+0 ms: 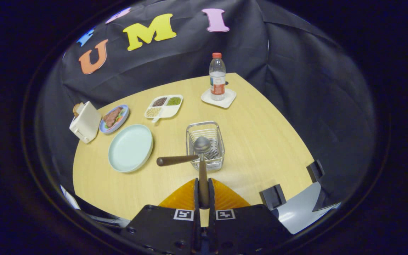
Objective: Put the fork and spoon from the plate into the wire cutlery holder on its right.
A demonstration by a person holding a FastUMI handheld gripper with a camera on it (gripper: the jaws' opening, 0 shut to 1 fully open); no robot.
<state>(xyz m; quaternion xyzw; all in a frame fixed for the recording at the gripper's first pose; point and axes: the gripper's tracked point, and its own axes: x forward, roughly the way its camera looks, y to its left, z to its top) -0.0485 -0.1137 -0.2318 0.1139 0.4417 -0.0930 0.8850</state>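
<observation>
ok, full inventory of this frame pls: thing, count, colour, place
spoon: 1, silver bowl, dark handle, clamped between the fingers, bowl over the holder
fork: 1, dark brown handle sticking out left of the holder, head inside
wire cutlery holder: 1, silver, just ahead of the fingers
plate: 1, pale green, left of the holder
food plate: 1, blue rim, beyond the pale plate
toaster: 1, cream, left of the food plate
divided tray: 1, white, beyond the holder
bottle: 1, clear, red cap, on a white coaster
table: 1, light wood
hand-held gripper: 1, shut on the spoon
</observation>
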